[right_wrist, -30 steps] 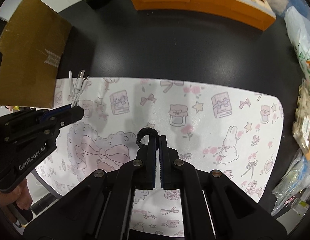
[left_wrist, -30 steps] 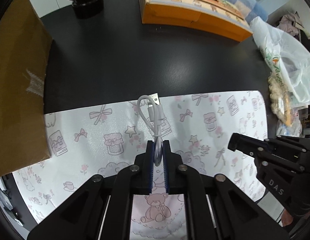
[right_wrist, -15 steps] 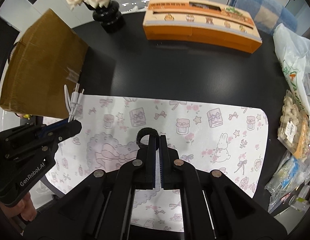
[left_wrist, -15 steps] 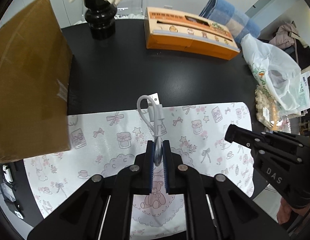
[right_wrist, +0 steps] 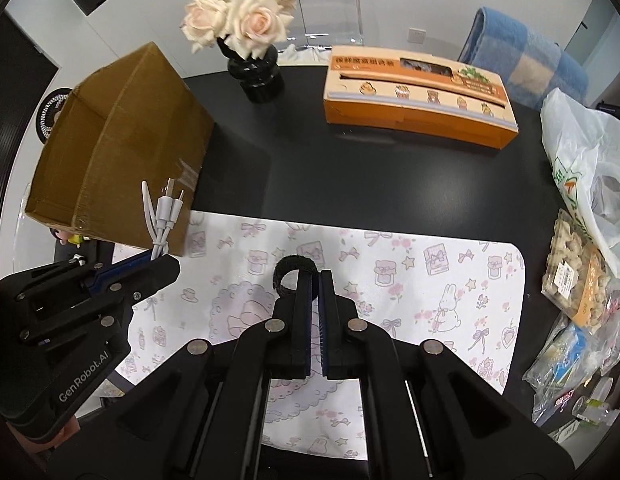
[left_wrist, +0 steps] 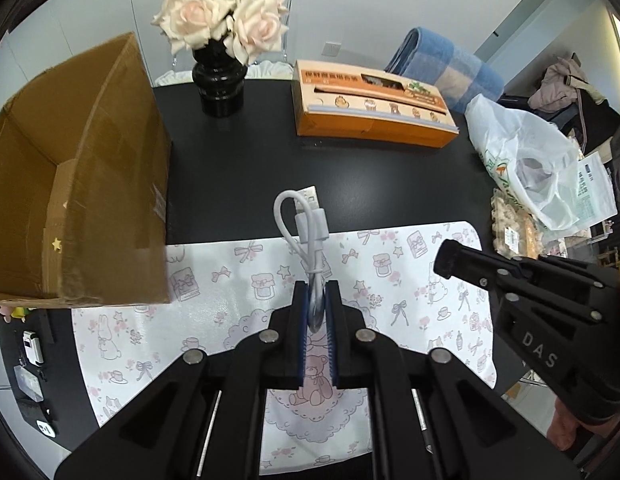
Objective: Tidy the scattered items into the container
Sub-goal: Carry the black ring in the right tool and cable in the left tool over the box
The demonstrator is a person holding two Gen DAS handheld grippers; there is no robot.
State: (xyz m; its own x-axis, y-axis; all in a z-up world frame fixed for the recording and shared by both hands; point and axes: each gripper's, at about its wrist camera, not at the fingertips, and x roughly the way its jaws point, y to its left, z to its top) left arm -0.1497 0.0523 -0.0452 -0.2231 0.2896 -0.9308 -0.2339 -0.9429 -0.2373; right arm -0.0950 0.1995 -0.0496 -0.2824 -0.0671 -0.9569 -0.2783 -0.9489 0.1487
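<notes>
Left wrist view: we find the left gripper (left_wrist: 318,308) with fingers clamped on the white cable (left_wrist: 306,232), which stands upright; the cardboard box (left_wrist: 82,184) lies far-left, opening leftward.

Right wrist view: the right gripper (right_wrist: 315,296) pinches a black strap loop (right_wrist: 290,276); the box (right_wrist: 122,152) sits farther left, nearer the left gripper.

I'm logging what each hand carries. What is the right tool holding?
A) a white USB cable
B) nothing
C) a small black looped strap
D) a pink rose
C: the right tool is shut on a small black looped strap that sticks out past its tips; the white USB cable is in the left tool.
</notes>
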